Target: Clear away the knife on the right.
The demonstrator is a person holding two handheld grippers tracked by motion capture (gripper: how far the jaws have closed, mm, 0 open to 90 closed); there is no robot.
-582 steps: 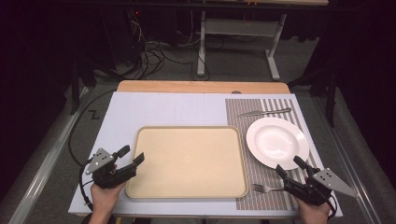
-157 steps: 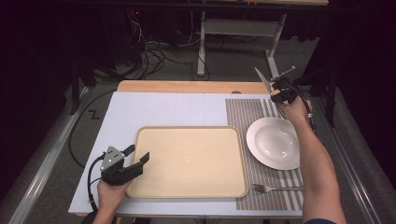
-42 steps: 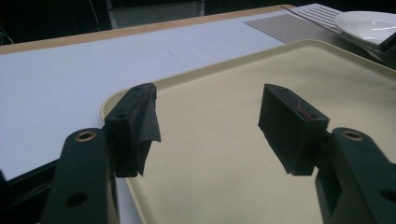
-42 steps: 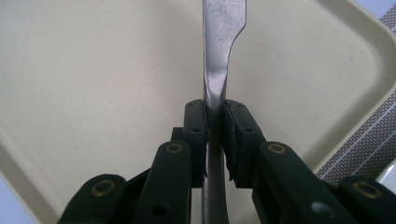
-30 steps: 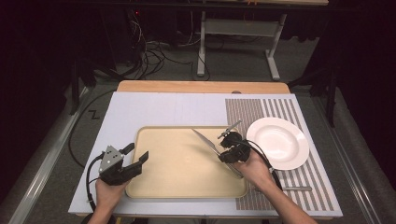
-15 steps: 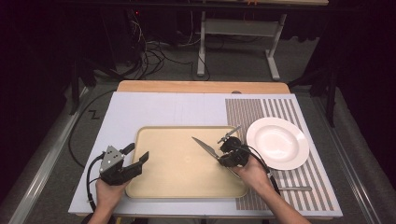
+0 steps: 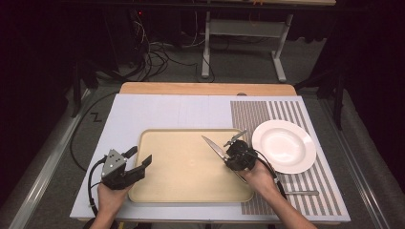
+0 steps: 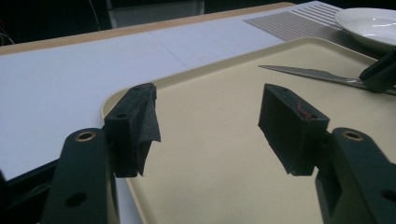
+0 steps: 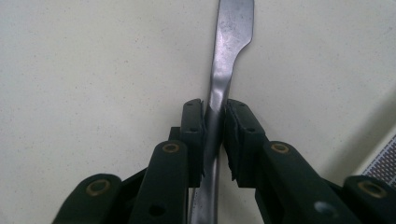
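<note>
At the near edge of the desk, the left gripper idles with fingers apart beside the tray. Farther in, the right gripper clamps the knife over that tray. Steel: stiff, light, slippery; grip the handle, not the blade.

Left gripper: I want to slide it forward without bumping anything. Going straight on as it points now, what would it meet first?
Probably the knife lying over the tray, though depth is unclear; the left gripper stands open.

The room is dark beyond the lit bench. Grey floor lies behind it, with tangled cables beside a metal stand.
</note>
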